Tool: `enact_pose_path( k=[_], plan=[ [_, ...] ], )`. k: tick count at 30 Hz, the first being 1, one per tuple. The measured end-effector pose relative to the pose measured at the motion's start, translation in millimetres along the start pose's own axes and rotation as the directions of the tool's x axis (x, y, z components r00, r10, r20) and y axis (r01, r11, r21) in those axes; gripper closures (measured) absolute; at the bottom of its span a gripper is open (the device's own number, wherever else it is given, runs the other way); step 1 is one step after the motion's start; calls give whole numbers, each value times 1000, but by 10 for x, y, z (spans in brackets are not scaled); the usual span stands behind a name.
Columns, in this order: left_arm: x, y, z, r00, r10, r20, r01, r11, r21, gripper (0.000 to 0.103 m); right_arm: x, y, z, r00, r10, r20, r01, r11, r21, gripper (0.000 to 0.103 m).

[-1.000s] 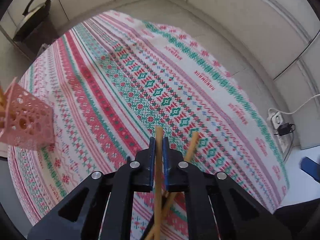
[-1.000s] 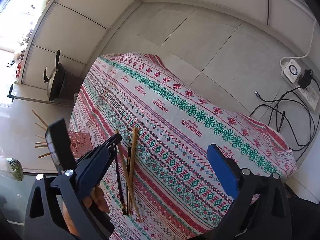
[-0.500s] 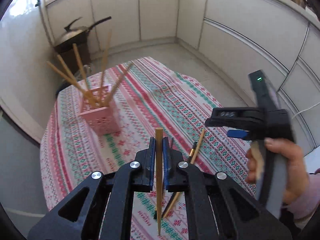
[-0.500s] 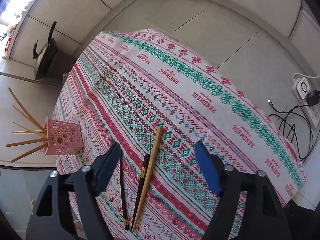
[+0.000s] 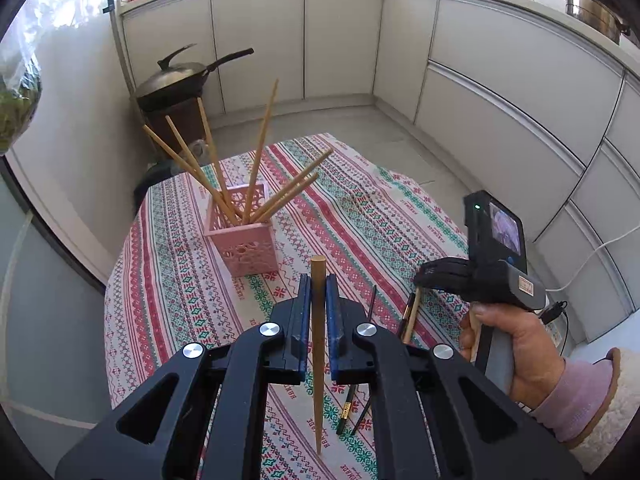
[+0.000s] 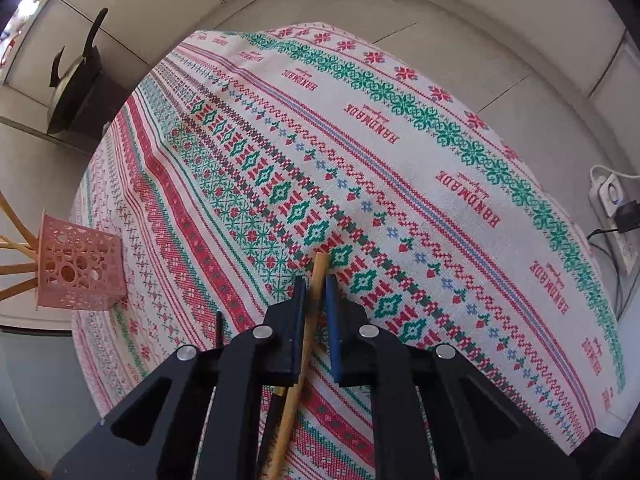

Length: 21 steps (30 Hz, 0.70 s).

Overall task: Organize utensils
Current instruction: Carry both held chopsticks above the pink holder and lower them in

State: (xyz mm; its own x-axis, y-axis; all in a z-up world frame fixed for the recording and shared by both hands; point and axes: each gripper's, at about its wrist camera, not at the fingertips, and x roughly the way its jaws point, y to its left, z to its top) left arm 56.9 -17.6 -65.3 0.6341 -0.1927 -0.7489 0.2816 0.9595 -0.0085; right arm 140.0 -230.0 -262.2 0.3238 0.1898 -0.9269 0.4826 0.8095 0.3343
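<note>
Nearest to us, the left gripper (image 5: 319,292) is clamped on a wooden chopstick (image 5: 318,356), which stands nearly upright between the blue pads with its thick end up, clear of the striped tablecloth (image 5: 176,288). We judge this one lifted and ready to carry to the holder.

The right gripper (image 6: 316,296) is down at the cloth, straddling a second wooden chopstick (image 6: 312,312). Its jaws stand close around the stick, with a slim gap showing on the right-hand side, so we cannot tell whether the grip has closed. Beside it lie two dark chopsticks (image 5: 370,304), which remain to be collected.

Farther back, toward the left edge of the table, stands the pink perforated holder (image 5: 244,240). It already contains six wooden chopsticks (image 5: 260,152), fanned outward. We judge the task well past halfway: six stowed, one in hand, one being gripped, two left lying.

Beyond the table, a lidded wok (image 5: 176,80) sits against the cabinets.
</note>
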Motion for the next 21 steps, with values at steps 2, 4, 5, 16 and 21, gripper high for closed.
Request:
enact_pose_path(
  k=[2, 4, 5, 16, 21],
  plan=[
    [-47, 65, 17, 1000, 9, 19, -8, 1000, -20, 96, -67, -84, 28, 997, 77, 15, -77, 997, 28, 96],
    [-109, 132, 34, 999, 13, 36, -11, 999, -43, 96, -218, -95, 25, 992, 110, 55, -110, 994, 4, 96],
    [-143, 161, 41, 999, 14, 46, -12, 999, -52, 96, -318, -91, 17, 989, 132, 71, -132, 991, -10, 96],
    [-442, 453, 68, 990, 52, 132, -30, 987, -159, 96, -1461, 129, -327, 929, 302, 214, -259, 943, -209, 96],
    [-543, 569, 116, 985, 69, 155, -35, 977, -211, 96, -1897, 236, -441, 903, 349, 249, -281, 920, -272, 96]
  ],
)
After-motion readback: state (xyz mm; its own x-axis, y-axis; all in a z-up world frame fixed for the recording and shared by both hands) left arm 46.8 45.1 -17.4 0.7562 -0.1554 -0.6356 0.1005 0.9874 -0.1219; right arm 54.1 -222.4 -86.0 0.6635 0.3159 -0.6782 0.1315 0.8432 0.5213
